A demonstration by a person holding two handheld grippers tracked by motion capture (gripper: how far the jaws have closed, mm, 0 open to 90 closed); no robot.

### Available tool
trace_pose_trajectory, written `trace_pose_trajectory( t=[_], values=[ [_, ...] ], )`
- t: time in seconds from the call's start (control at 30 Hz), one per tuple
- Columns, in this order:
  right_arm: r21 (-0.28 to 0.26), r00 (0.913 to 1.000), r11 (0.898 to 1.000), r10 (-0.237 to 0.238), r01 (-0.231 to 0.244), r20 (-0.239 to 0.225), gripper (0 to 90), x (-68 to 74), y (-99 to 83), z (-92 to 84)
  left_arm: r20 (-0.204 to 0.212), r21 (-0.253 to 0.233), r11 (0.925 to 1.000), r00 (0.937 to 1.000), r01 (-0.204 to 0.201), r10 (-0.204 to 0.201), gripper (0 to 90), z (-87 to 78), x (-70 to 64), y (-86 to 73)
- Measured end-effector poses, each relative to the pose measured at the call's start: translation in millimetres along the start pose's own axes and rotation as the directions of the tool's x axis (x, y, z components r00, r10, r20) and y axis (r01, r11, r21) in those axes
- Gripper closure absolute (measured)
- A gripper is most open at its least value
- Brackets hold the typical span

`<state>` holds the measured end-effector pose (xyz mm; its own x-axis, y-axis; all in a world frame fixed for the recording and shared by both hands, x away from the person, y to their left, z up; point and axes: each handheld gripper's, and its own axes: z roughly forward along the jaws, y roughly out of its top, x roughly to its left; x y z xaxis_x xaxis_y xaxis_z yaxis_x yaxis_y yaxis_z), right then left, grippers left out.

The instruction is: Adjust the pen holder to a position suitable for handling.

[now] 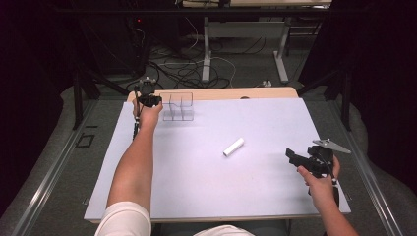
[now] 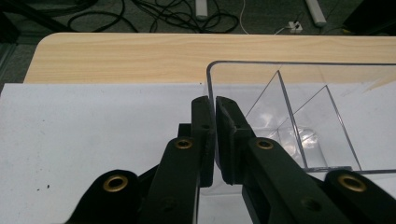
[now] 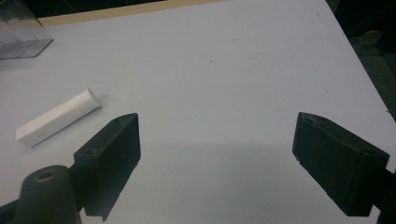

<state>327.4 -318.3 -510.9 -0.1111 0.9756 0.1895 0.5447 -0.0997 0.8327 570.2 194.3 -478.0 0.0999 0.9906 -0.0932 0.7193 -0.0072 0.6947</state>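
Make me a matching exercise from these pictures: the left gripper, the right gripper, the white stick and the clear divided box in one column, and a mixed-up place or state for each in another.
Things:
1. left gripper
2. right gripper
3. white stick
4. clear divided box

States:
A. lies flat mid-table, untouched
B. jaws wide apart, nothing between them
C. stands at the table's far edge
D. jaws clamped on a clear wall

Pairs: 1-D, 2-B, 3-A, 4-C
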Motion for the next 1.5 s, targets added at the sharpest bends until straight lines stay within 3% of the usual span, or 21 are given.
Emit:
trace_pose_trajectory(
  t=[0.3, 0.4, 0.63, 0.7, 0.77, 0.93, 1.03, 1.23, 1.37, 1.5],
  values=[
    [-0.003, 0.9999, 1.000, 0.014, -0.014, -0.004, 14.6, -0.2, 0.9, -2.0, -0.028, 0.005, 0.9998, 0.9994, 0.018, -0.018, 88.8, 0.6, -3.6, 1.9],
    [0.005, 1.0000, 1.000, 0.006, -0.006, -0.005, 14.6, -2.0, 0.8, -1.9, -0.037, 0.027, 0.9994, 0.9991, 0.022, -0.021, 88.9, -1.1, -4.0, 3.6],
    [0.008, 0.9999, 1.000, 0.011, -0.011, -0.010, 14.6, -1.2, 0.5, -1.3, -0.029, 0.047, 0.9983, 0.9990, 0.036, -0.034, 89.0, -7.2, -4.2, 3.9],
    [0.006, 0.9997, 1.000, 0.018, -0.018, -0.014, 14.7, -0.4, 0.0, -0.4, -0.027, 0.056, 0.9967, 0.9980, 0.059, -0.057, 89.0, -10.6, -5.8, 3.3],
    [0.011, 0.9995, 1.000, 0.022, -0.022, -0.021, 14.7, 0.4, -0.2, 0.5, -0.024, 0.054, 0.9966, 0.9978, 0.063, -0.062, 89.0, -15.1, -7.3, 1.7],
    [0.018, 0.9993, 1.000, 0.009, -0.008, -0.036, 14.7, 1.8, 0.7, 2.0, -0.023, 0.056, 0.9981, 0.9994, 0.027, -0.025, 89.0, -30.5, -12.6, -3.2],
    [0.020, 0.9984, 1.000, 0.019, -0.018, -0.054, 14.7, 3.2, 0.1, 3.5, -0.009, 0.061, 0.9977, 0.9995, 0.030, -0.029, 89.0, -39.5, -14.7, -8.7],
    [0.030, 0.9967, 0.999, 0.021, -0.018, -0.078, 14.8, 6.1, -0.9, 5.4, 0.006, 0.053, 0.9984, 0.9997, 0.023, -0.023, 89.0, -61.1, -21.5, -26.4],
    [0.042, 0.9956, 0.999, 0.016, -0.012, -0.092, 14.8, 8.6, -2.5, 6.4, 0.005, 0.044, 0.9990, 0.9999, -0.010, 0.009, 89.0, -76.9, -26.0, -36.9],
    [0.039, 0.9963, 0.999, 0.008, -0.004, -0.086, 14.8, 10.9, -2.6, 7.0, 0.036, 0.051, 0.9987, 0.9993, -0.005, 0.003, 89.0, -92.6, -24.2, -48.9]
  ],
)
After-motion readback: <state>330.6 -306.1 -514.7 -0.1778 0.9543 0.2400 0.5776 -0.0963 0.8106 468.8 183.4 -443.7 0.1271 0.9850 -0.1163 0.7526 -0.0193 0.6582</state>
